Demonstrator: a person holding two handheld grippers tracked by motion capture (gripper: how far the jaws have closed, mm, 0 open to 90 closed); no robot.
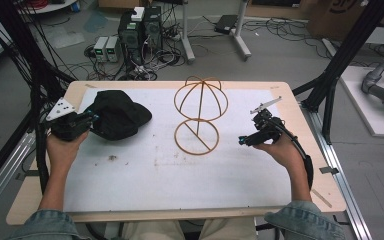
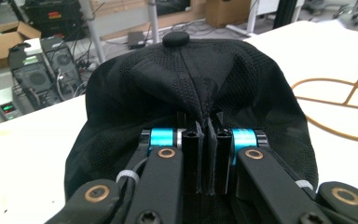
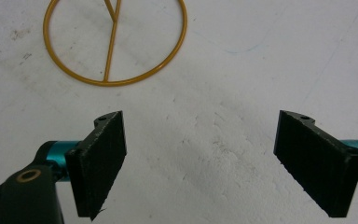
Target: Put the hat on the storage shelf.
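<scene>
A black mesh cap (image 1: 117, 115) lies at the left of the white mat (image 1: 145, 175). My left gripper (image 1: 94, 118) is at its left side, shut on a fold of the cap's fabric; in the left gripper view the pinched cloth (image 2: 205, 116) rises between the closed jaws of that gripper (image 2: 205, 156). A gold wire hat stand (image 1: 199, 111) stands mid-table, its round base ring (image 3: 114, 42) flat on the mat. My right gripper (image 1: 242, 140) hovers right of the base; in the right gripper view it (image 3: 200, 163) is open, nothing between its pads.
The wooden table's edge (image 1: 175, 215) frames the mat. Black frame posts (image 1: 340, 60) flank the table at both sides. Computer boxes and cables (image 1: 135, 35) sit on the floor beyond the far edge.
</scene>
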